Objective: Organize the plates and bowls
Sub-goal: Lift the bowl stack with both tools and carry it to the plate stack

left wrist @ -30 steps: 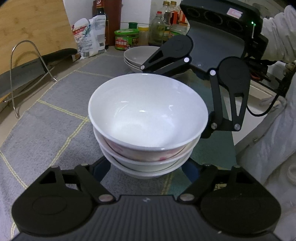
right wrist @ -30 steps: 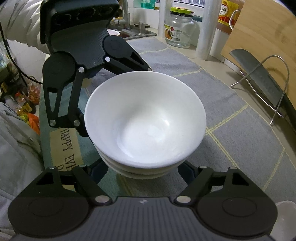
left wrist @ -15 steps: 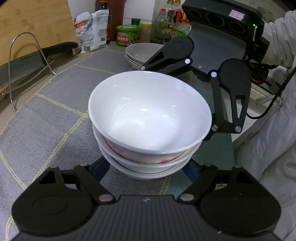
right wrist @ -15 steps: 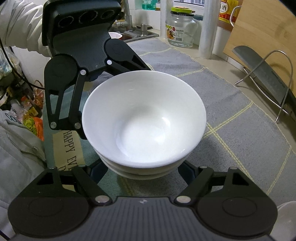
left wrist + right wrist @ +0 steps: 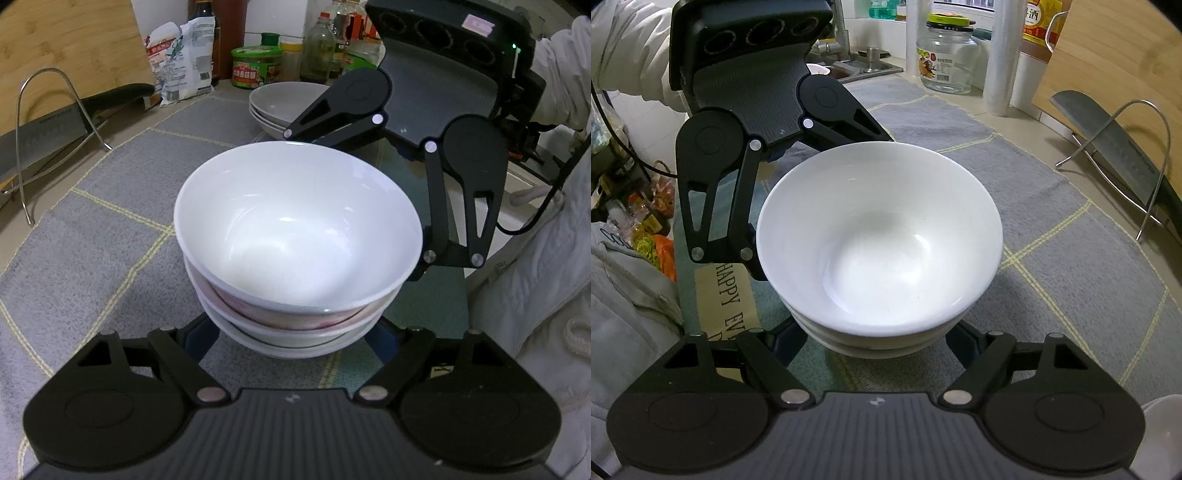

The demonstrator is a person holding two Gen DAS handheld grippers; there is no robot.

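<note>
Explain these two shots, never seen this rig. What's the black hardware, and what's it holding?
No robot here: a person holds a two-finger gripper in each hand, each with a fisheye camera looking along its fingers. One picture is from the left gripper, the other from the right gripper; each sees the other opposite. Both appear clamped low on one stack of bowls, three by the look, over a grey mat. Behind it are stacked plates, a cleaver and jars.

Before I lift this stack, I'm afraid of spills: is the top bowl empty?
Empty. The top bowl shows a clean white inside down to the bottom in both views, with only light reflections, no food or liquid.
</note>
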